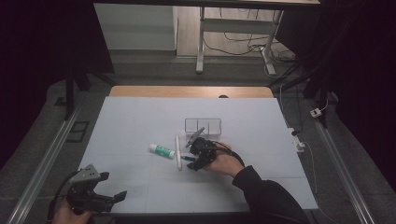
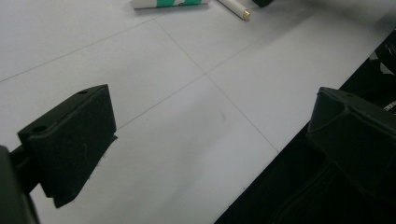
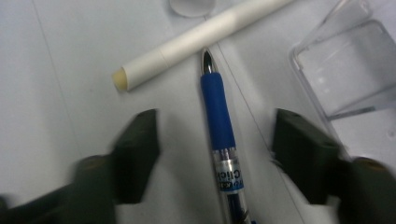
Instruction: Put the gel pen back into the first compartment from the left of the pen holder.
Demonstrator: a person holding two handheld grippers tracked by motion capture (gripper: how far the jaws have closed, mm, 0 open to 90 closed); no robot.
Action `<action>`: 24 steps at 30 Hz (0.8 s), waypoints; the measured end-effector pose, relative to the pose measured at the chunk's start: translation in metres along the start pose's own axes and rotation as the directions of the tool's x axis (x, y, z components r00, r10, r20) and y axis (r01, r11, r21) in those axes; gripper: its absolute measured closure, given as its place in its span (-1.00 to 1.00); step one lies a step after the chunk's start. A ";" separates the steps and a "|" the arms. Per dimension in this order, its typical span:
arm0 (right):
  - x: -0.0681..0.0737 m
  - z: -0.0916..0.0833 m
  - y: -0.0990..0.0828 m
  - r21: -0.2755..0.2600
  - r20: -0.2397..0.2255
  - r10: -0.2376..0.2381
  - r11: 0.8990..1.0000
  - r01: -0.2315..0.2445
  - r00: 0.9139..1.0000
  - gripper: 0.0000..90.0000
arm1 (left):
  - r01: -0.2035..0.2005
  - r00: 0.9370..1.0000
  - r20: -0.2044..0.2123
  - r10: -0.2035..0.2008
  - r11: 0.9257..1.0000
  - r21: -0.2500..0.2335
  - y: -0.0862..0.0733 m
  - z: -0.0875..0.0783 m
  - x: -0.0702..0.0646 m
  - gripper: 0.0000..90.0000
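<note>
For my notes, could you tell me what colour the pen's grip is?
Blue; the pen shows best in the right gripper view, lying on the table.

Looking along my right tool [image 3: 215,140], I see its two black jaws standing apart, one on each side of a blue pen [image 3: 219,126] that lies flat on the white bench [image 3: 70,56]. Neither jaw touches the pen; there is bare bench between it and each of them. The pen's silver tip points away from me, with a blue grip behind it and a silver band with lettering nearer to me. Just beyond the tip lies a white stick [image 3: 201,35] with a cream end, slanting across. At the right sits a clear plastic box [image 3: 345,70], near the right jaw. Both jaws look slightly blurred
</note>
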State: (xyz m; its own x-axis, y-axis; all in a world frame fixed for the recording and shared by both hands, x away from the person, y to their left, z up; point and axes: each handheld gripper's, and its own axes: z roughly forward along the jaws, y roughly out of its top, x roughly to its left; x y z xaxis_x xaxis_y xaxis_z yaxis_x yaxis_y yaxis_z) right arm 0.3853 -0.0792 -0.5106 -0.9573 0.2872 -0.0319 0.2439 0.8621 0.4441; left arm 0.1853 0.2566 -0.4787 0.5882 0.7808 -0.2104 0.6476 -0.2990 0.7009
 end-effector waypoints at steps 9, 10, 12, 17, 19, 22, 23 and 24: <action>0.002 0.001 0.006 0.002 -0.019 -0.050 0.999 0.050 0.999 0.74 | -0.004 1.000 -0.001 0.004 1.000 0.001 0.000 0.000 0.000 -0.97; 0.001 0.001 0.006 0.004 -0.019 -0.040 0.999 0.040 0.999 0.77 | -0.005 1.000 -0.001 0.005 1.000 0.001 0.000 0.000 0.000 -0.97; 0.001 0.001 0.005 -0.001 -0.016 -0.019 1.000 0.019 1.000 0.77 | -0.006 1.000 -0.001 0.006 1.000 0.001 0.000 0.000 -0.001 -0.97; -0.001 0.000 0.004 -0.005 -0.025 0.030 1.000 -0.030 0.999 0.79 | -0.007 1.000 0.000 0.007 1.000 0.000 0.000 0.000 0.000 -0.97; -0.001 0.000 0.003 -0.013 -0.020 0.033 0.999 -0.034 0.999 0.79 | -0.008 1.000 0.001 0.008 1.000 -0.001 0.000 0.000 0.000 -0.97; -0.001 -0.004 0.002 -0.040 -0.020 0.049 0.998 -0.049 0.999 0.79 | -0.009 1.000 0.002 0.009 1.000 -0.001 0.000 0.000 -0.001 -0.97; -0.001 -0.006 0.001 -0.052 -0.017 0.056 0.997 -0.056 0.998 0.79 | -0.008 1.000 0.002 0.008 1.000 -0.001 0.000 0.000 -0.001 -0.97; -0.001 -0.007 0.001 -0.063 -0.017 0.062 0.996 -0.063 0.998 0.79 | -0.008 1.000 0.001 0.008 1.000 -0.001 0.000 0.000 -0.001 -0.97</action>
State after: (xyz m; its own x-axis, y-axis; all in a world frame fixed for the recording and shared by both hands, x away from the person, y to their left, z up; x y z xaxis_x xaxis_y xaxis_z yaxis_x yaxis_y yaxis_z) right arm 0.3852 -0.0814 -0.5038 -0.9429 0.3328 0.0108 0.2932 0.8142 0.5011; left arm 0.1846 0.2565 -0.4785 0.5939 0.7778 -0.2055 0.6424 -0.3047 0.7032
